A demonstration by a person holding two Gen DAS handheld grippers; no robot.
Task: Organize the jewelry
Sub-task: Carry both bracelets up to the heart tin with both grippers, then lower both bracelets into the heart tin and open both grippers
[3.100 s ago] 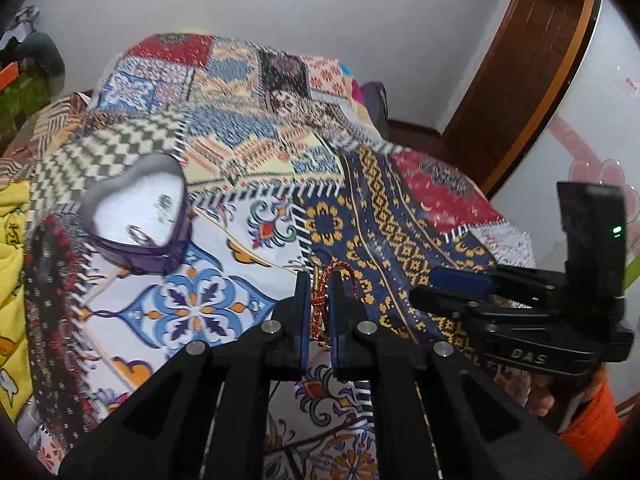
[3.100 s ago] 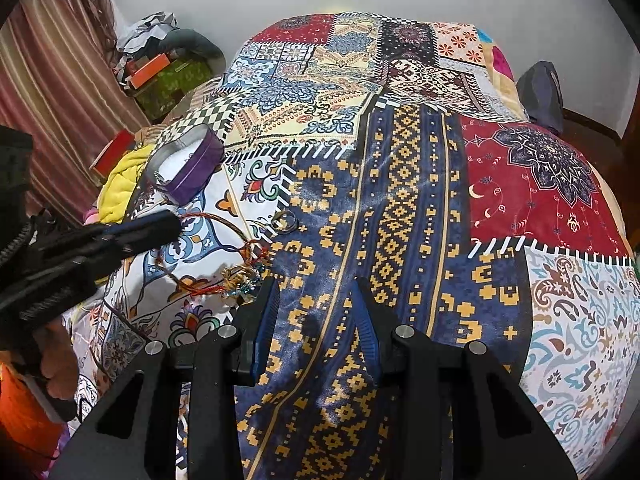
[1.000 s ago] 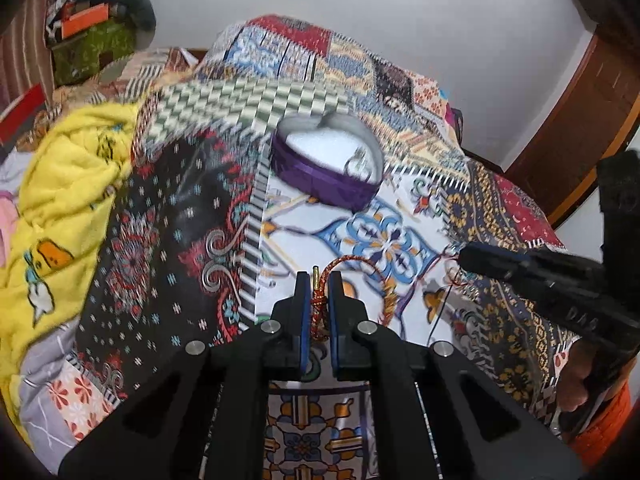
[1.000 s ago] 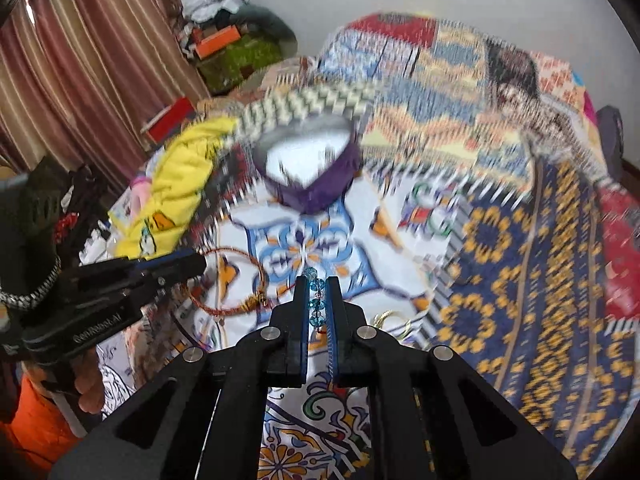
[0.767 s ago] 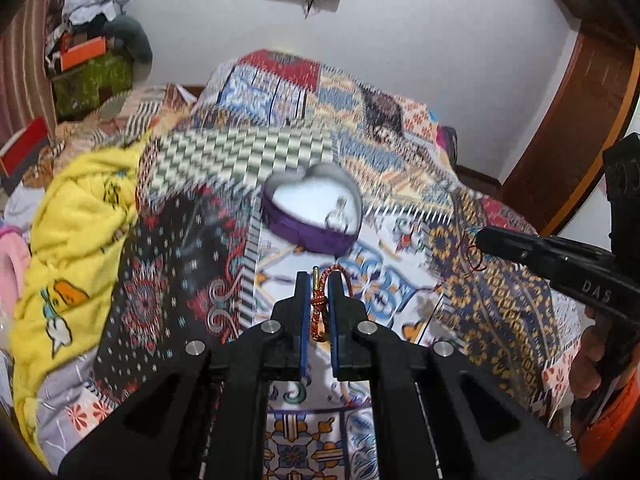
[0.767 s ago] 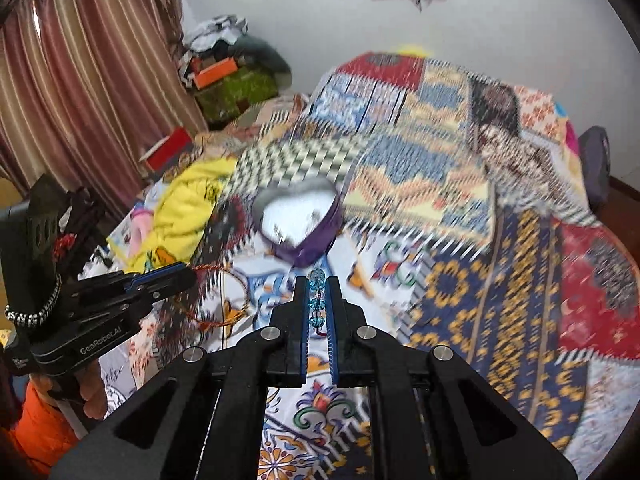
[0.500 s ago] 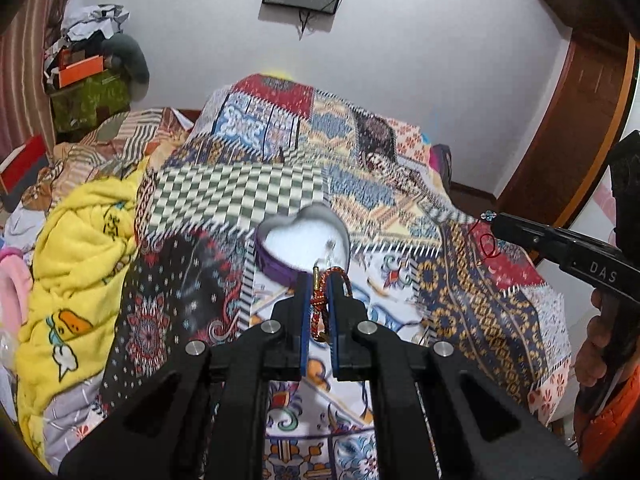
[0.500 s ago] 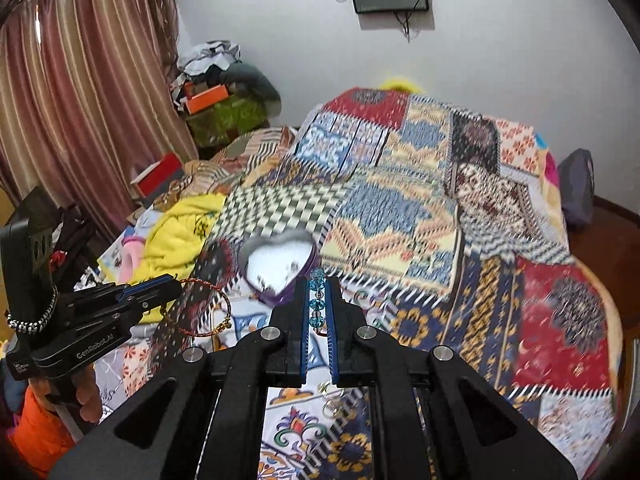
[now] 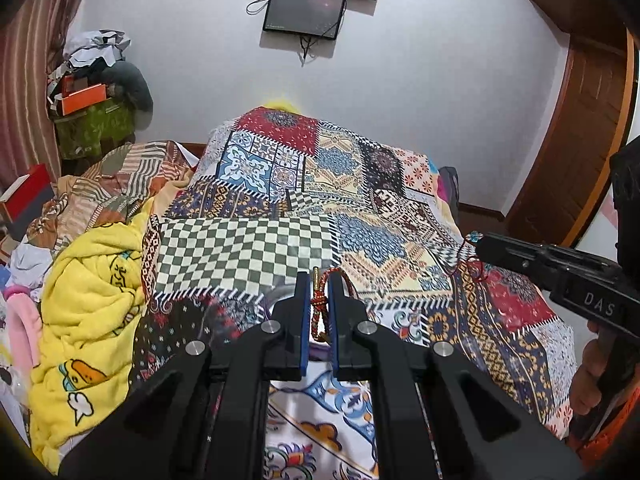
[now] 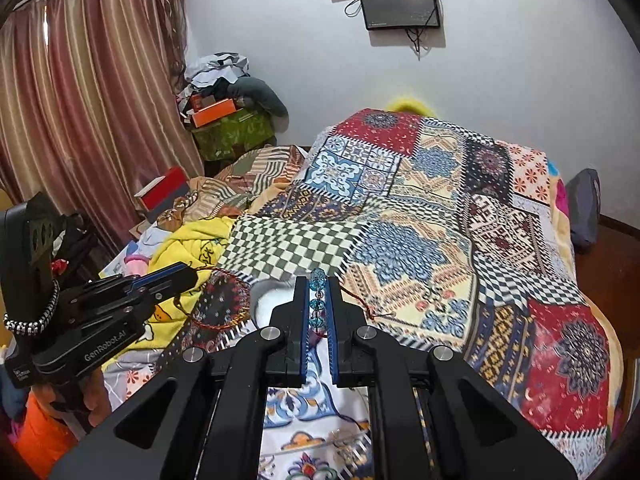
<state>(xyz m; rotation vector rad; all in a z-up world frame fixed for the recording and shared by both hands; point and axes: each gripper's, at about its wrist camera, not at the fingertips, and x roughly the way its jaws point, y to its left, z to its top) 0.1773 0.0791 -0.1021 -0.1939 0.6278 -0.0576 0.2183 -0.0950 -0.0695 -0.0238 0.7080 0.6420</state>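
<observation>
My left gripper (image 9: 319, 280) is shut on a red braided cord bracelet (image 9: 319, 305), held up over the patchwork bed; from the right wrist view (image 10: 188, 276) its red loop (image 10: 218, 298) hangs from the tips. My right gripper (image 10: 319, 280) is shut on a string of blue glass beads (image 10: 317, 294) with a thin red thread trailing (image 10: 358, 300); in the left wrist view (image 9: 478, 242) it sits at the right with the bead at its tip. The heart-shaped jewelry box (image 10: 268, 302) lies mostly hidden behind the fingers in both views (image 9: 280, 294).
A patchwork quilt (image 9: 320, 200) covers the bed. A yellow blanket (image 9: 92, 300) is heaped at the left. Boxes and clothes (image 10: 224, 120) pile in the far corner by curtains (image 10: 80, 100). A wall screen (image 9: 304, 10) and a wooden door (image 9: 580, 140) stand beyond.
Both grippers have risen and tilted up with their bracelets, so the room wall now shows. The heart box has slid down behind the fingers.
</observation>
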